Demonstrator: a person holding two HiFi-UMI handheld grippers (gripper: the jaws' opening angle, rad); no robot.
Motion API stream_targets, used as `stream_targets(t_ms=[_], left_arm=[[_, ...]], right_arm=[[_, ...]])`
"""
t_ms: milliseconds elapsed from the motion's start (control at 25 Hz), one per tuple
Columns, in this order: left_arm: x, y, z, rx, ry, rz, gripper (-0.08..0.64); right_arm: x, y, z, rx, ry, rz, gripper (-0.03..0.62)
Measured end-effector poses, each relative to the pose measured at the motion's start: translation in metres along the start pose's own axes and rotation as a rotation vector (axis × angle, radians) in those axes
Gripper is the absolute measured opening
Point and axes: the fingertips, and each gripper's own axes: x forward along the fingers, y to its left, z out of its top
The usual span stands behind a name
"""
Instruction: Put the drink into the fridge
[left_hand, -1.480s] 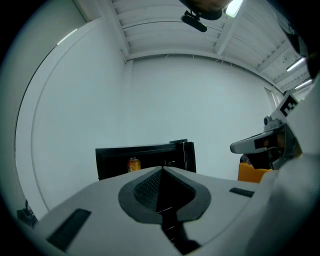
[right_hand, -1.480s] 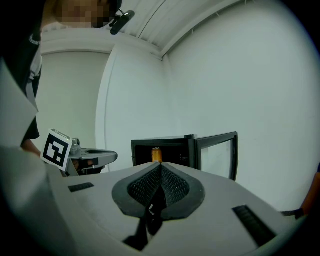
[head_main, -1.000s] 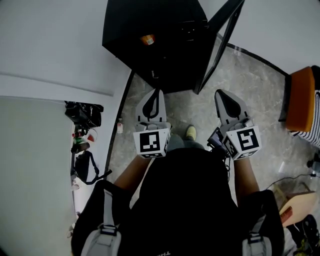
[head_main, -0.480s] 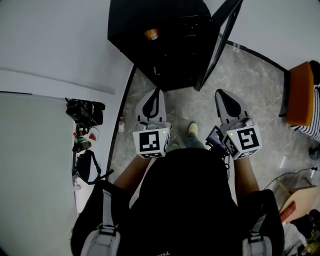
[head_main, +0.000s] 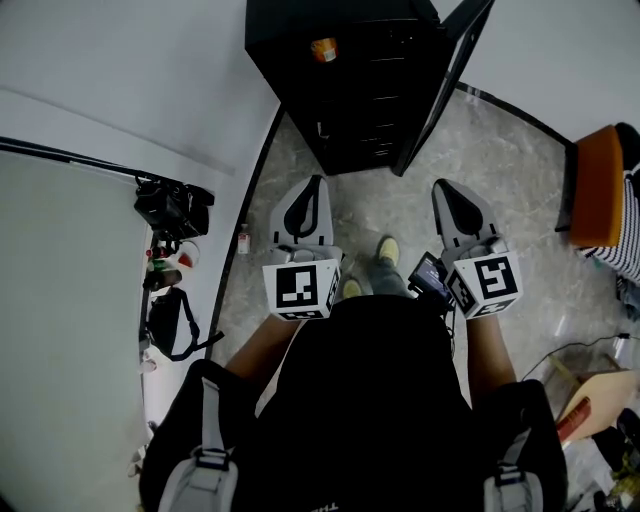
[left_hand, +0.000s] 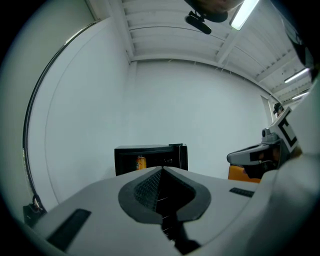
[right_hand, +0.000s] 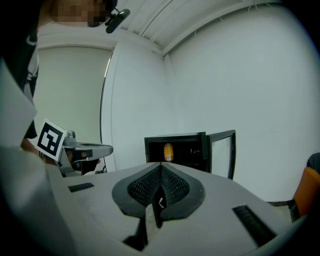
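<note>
The black fridge (head_main: 355, 85) stands on the floor ahead with its glass door (head_main: 445, 80) swung open to the right. An orange drink can (head_main: 323, 48) stands upright inside it, also seen as the can (left_hand: 141, 162) and the can (right_hand: 168, 152). My left gripper (head_main: 314, 184) and right gripper (head_main: 443, 187) are held side by side in front of my body, well short of the fridge and pointing towards it. Both are shut with nothing between their jaws. In the left gripper view the left gripper (left_hand: 161, 169) lines up with the fridge (left_hand: 150, 157); the right gripper (right_hand: 161, 164) does likewise.
An orange chair (head_main: 598, 190) stands at the right by the wall. Bags and small bottles (head_main: 170, 235) lie along the left wall. A cardboard box (head_main: 590, 395) sits on the floor at the lower right. My shoes (head_main: 385, 252) show on the marble floor between the grippers.
The fridge and can have slid up and to the right in the head view, now farther from me. Both grippers keep their shut stance in front of my body.
</note>
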Motion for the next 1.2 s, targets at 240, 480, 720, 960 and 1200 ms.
stream_targets(t_ms=[240,480,720,960,1200], left_arm=[[-0.039,0.002,-0.004,-0.013,0.002,-0.011,0.012],[-0.068,-0.001,-0.007,-0.017,-0.007,-0.035,0.012],[-0.094,-0.006,-0.009,-0.023,-0.015,-0.06,0.012],[-0.118,-0.01,-0.013,-0.032,-0.017,-0.073,0.012],[-0.129,-0.014,-0.019,-0.035,-0.006,-0.079,0.012]], right_arm=[[-0.022,0.035,-0.008,-0.037,0.008,0.025,0.012],[-0.047,0.061,-0.013,-0.042,0.004,-0.005,0.012],[-0.072,0.078,-0.015,-0.062,-0.01,-0.029,0.012],[-0.091,0.094,-0.018,-0.072,-0.033,-0.04,0.012],[-0.102,0.1,-0.024,-0.069,-0.038,-0.047,0.012]])
